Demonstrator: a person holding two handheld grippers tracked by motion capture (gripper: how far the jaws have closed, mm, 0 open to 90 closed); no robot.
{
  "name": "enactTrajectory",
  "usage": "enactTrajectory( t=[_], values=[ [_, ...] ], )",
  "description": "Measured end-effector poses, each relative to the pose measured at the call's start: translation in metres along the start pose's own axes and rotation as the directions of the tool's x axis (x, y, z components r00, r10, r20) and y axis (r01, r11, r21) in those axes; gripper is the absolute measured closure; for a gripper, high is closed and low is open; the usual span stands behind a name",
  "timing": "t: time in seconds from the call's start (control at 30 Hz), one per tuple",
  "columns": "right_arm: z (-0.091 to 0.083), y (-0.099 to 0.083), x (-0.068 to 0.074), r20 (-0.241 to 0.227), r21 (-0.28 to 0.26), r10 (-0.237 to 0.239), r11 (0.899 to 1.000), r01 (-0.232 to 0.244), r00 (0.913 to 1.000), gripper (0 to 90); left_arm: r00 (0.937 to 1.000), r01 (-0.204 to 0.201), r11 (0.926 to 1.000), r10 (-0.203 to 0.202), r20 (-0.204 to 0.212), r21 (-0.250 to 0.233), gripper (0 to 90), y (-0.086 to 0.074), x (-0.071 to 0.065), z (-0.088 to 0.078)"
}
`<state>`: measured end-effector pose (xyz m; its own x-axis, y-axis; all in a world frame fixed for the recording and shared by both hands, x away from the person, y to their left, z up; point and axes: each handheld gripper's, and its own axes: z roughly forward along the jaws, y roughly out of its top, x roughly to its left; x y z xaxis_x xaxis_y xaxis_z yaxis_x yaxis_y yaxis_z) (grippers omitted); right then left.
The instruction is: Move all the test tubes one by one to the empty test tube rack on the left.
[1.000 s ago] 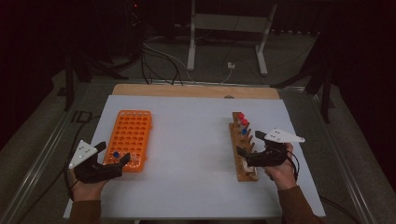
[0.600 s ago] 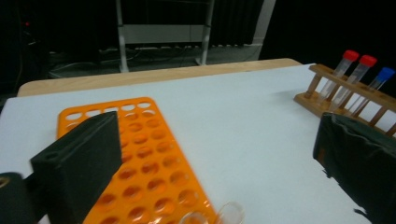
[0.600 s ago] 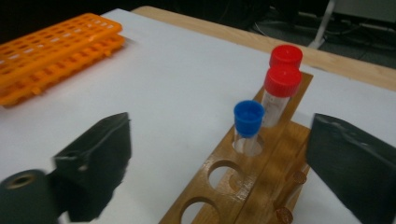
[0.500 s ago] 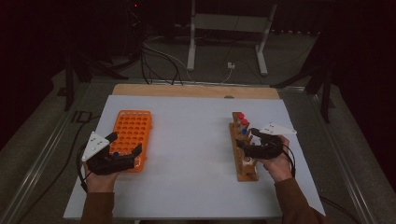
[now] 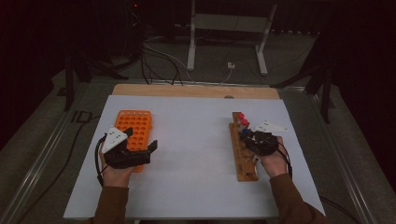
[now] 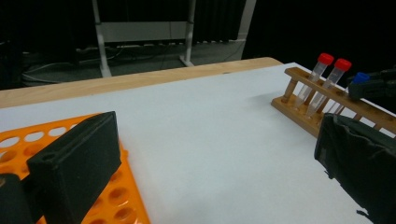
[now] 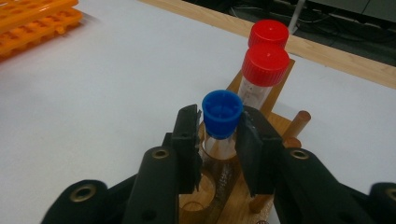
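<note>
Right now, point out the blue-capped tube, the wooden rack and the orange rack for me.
blue-capped tube (image 7: 222, 112): right gripper view, on its blue cap, between the jaws.
wooden rack (image 5: 240, 158): high view, on its top rail.
orange rack (image 5: 136, 127): high view, on its holed top face.

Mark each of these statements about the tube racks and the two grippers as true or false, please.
1. The right gripper grips the blue-capped clear plastic tube. True; its jaws have just been closing on it.
2. Two red-capped tubes stand in the wooden rack. True.
3. The blue-capped tube stands in the orange plastic rack. False; it is in the wooden rack.
4. The left gripper holds a tube. False; its jaws are open and empty beside the orange rack.
</note>
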<state>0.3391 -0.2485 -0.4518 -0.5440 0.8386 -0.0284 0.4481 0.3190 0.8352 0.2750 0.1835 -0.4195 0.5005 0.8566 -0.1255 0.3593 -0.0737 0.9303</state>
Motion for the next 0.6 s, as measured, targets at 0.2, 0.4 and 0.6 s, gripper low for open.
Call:
enactTrajectory(
  t=[0.2, 0.4, 0.6],
  values=[
    [0.003, -0.001, -0.001, 0.001, 0.011, 0.0, 1.0, 0.0, 1.0, 75.7, 0.9999, -0.007, 0.9999, 0.006, 0.013, 0.013, 1.1, 0.003, -0.006, 0.007],
    [-0.002, 0.002, 0.0, 0.006, -0.006, 0.003, 1.0, -0.003, 1.0, 76.1, 0.9995, -0.012, 0.9998, 0.012, 0.028, 0.018, 1.0, 0.005, -0.011, 0.013],
    [-0.012, 0.01, 0.0, 0.007, -0.03, -0.005, 1.0, 0.005, 1.0, 76.1, 0.999, -0.016, 0.9996, 0.015, 0.042, 0.022, 1.0, 0.006, -0.017, 0.019]
  ],
)
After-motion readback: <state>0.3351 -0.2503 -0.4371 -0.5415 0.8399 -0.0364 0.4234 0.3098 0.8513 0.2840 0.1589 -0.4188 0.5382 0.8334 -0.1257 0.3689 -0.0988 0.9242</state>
